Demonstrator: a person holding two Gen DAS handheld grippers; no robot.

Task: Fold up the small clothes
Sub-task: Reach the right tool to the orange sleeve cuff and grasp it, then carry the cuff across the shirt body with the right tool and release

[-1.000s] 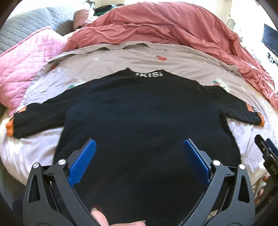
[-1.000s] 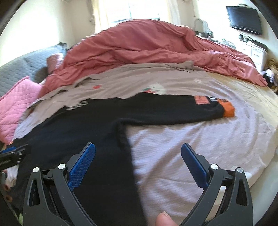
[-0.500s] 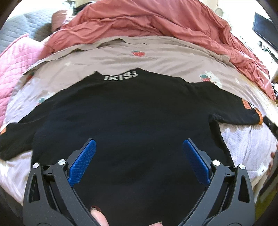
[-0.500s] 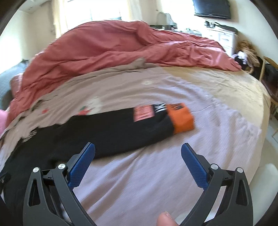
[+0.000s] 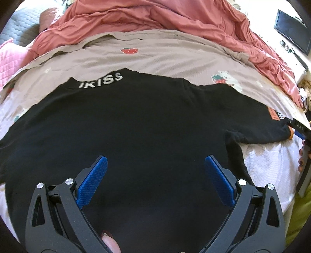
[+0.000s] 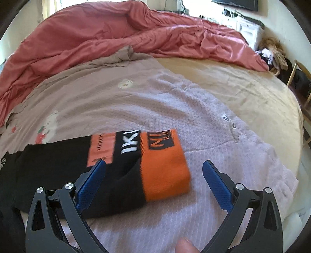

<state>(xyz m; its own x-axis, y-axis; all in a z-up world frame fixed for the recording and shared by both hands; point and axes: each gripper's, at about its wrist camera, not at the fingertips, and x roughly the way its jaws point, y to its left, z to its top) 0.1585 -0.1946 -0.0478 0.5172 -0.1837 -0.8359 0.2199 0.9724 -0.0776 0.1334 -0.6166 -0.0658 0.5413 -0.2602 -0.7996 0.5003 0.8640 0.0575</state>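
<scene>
Left wrist view: left gripper (image 5: 154, 176) with fingers spread wide and nothing between them, poised over the lower body of the black sweater (image 5: 136, 126). Sweater lies flat, back up, on the bed cover (image 5: 175, 56); its lettered collar (image 5: 101, 80) sits ahead of the fingertips, and one sleeve runs out beyond the right-hand finger toward the edge of frame, where part of the right gripper (image 5: 297, 129) shows at the cuff. Red duvet (image 5: 155, 15) is heaped farther ahead.

Right wrist view: right gripper (image 6: 153, 179) also wide open, holding nothing. Orange cuff (image 6: 163, 163) of the sleeve lies between the two fingers, closer to the left-hand finger, just ahead of the tips — slightly blurred. Pale cover (image 6: 194, 109) stretches beyond the right-hand finger.

Handling, by judgement: knit looks soft, limp and light, and should not slip from the textured blue pads (image 6: 91, 184) — it will drape and drag rather than keep its shape. The ribbed cuff looks the firmest spot to pinch; taking both layers at its end should carry the sleeve across the body cleanly.
</scene>
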